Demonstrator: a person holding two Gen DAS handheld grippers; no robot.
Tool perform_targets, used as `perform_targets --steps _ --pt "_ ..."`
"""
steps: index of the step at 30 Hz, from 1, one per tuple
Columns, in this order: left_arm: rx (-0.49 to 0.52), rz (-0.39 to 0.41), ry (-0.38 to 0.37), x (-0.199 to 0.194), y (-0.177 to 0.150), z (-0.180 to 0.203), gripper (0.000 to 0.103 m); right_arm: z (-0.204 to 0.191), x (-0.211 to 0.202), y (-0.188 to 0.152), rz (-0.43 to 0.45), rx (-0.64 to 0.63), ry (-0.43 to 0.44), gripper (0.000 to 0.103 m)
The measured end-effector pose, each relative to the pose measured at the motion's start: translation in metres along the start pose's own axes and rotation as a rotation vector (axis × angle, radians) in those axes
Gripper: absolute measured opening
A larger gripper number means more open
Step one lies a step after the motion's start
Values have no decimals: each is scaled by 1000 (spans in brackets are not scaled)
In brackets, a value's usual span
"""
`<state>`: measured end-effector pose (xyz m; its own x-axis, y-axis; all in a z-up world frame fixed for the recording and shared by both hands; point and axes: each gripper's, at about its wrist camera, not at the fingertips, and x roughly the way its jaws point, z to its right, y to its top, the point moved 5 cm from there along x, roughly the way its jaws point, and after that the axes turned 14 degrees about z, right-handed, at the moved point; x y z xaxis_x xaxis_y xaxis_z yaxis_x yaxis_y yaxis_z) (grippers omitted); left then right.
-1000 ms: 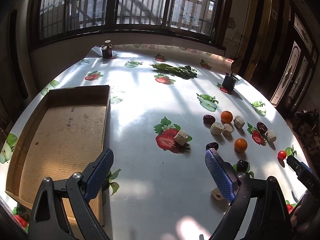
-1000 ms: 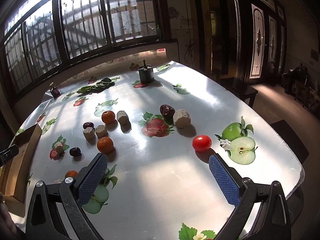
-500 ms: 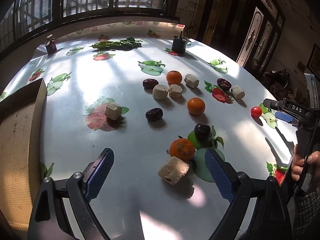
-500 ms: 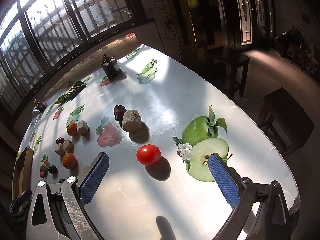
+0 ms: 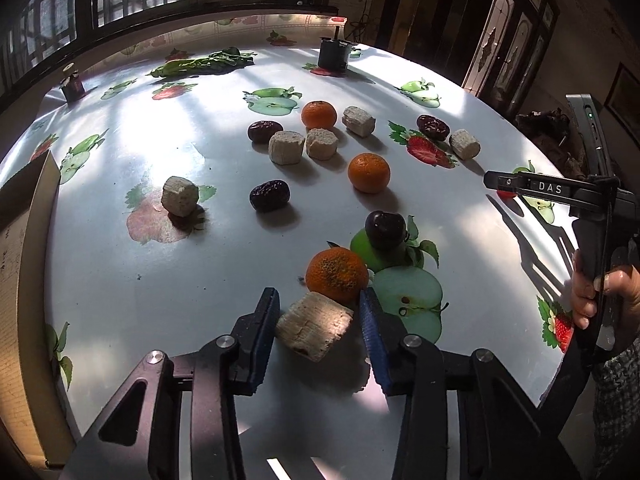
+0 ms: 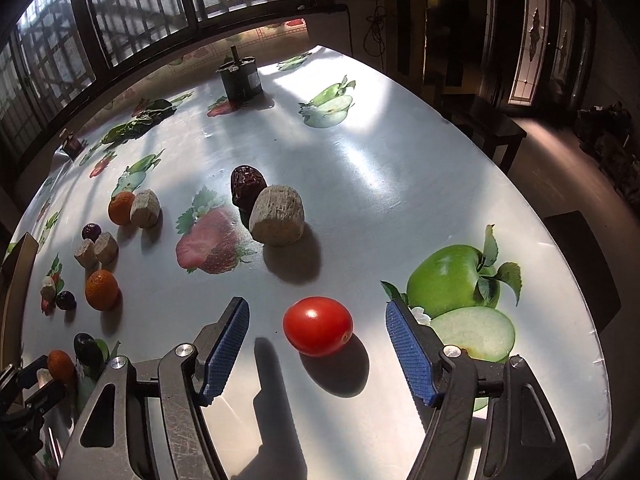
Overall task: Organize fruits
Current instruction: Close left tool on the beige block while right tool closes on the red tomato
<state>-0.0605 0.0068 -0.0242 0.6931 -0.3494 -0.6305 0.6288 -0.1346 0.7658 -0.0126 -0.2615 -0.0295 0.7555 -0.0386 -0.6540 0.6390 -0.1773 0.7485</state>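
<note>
My left gripper (image 5: 318, 334) has narrowed around a beige cork-like chunk (image 5: 314, 326) on the table; the left pad touches it and the right pad (image 5: 370, 332) sits just beside it. An orange (image 5: 337, 275) rests right behind the chunk, with a dark plum (image 5: 385, 229) beyond. My right gripper (image 6: 318, 350) is open with a red cherry tomato (image 6: 318, 331) lying between its pads, touching neither. More oranges (image 5: 368, 172), dates (image 5: 269, 195) and beige chunks (image 5: 286, 147) are scattered across the table's middle.
A cardboard box (image 5: 24, 264) stands at the left table edge. A dark metal cylinder (image 6: 239, 76) and green leafy vegetables (image 5: 200, 64) sit at the far side. The table's right edge (image 6: 592, 320) is close to the right gripper. The tablecloth carries printed fruit pictures.
My left gripper swung from the box to the fruits and its jaws narrowed around the beige chunk. My right gripper moved forward until the tomato lay between its pads.
</note>
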Motion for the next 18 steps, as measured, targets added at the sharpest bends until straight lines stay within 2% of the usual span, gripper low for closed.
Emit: perform_targets --steps 4,5,6,7,13,18 --pt "7 8 12 -3 0 1 33 -4 1 0 5 -25 -13 75" --pt "4 9 14 -4 0 0 29 -5 1 1 8 -38 -19 66" --pt "1 11 16 -6 -1 -1 29 -7 2 1 12 -62 -38 46" --pt "-1 14 22 -8 0 -3 29 -8 1 1 14 -83 -58 37" --pt "-55 90 18 -42 14 -20 29 -27 -26 5 58 -110 -29 35" --pt "-132 223 2 -112 49 -53 29 -65 -82 27 131 -98 119 35"
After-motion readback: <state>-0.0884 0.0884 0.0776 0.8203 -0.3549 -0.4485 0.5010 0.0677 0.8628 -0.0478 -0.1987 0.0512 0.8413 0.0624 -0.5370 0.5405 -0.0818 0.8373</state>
